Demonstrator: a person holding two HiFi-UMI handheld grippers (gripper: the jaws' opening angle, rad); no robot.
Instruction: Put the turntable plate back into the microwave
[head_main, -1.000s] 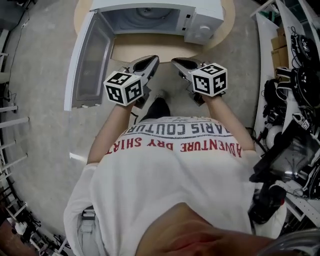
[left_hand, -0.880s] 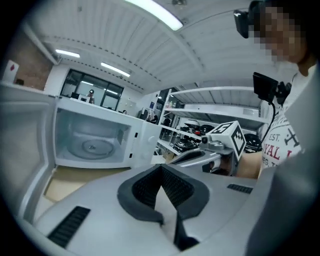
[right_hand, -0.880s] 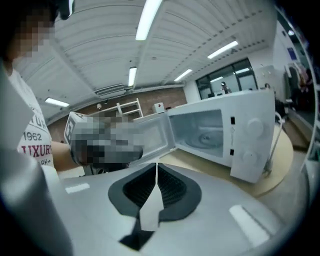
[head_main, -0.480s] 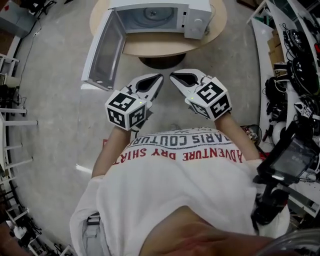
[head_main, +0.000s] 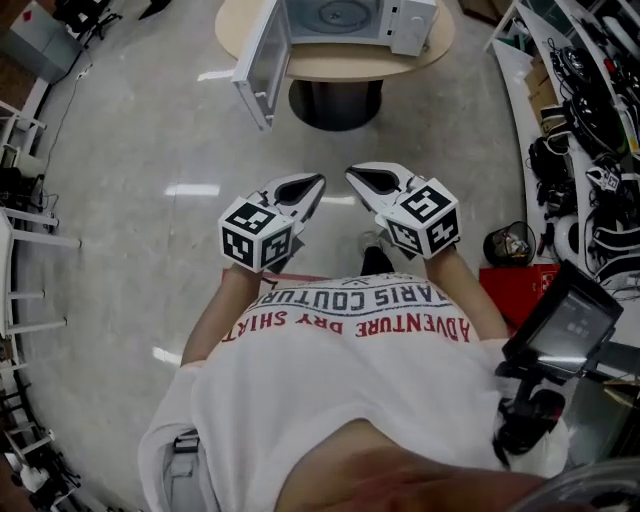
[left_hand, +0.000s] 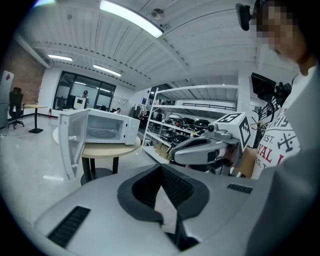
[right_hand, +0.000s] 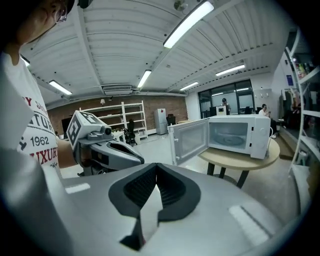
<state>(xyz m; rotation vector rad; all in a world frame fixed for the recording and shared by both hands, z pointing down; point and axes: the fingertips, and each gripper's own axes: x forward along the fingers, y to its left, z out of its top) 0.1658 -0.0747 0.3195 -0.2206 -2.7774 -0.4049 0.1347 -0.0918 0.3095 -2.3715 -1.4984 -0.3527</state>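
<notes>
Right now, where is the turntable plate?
The turntable plate lies inside the open microwave on the round table, top centre of the head view, well ahead of the left gripper and right gripper, both shut and empty.

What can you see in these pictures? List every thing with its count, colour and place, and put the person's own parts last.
Microwave: one, white, on the table, door open.
Plate: one, pale glass, inside the microwave.
Table: one, round light wood top on a dark foot, ahead of the person.
Shelves: count unclear, white, along the right, loaded with dark cables and gear.
Box: one, red, on the floor at the right.
Floor: grey, glossy, all around.
Shirt: one, white with red print, on the person.
Left gripper: one, grey with a black-and-white cube, jaws together, holding nothing.
Right gripper: one, grey with a black-and-white cube, jaws together, holding nothing.
</notes>
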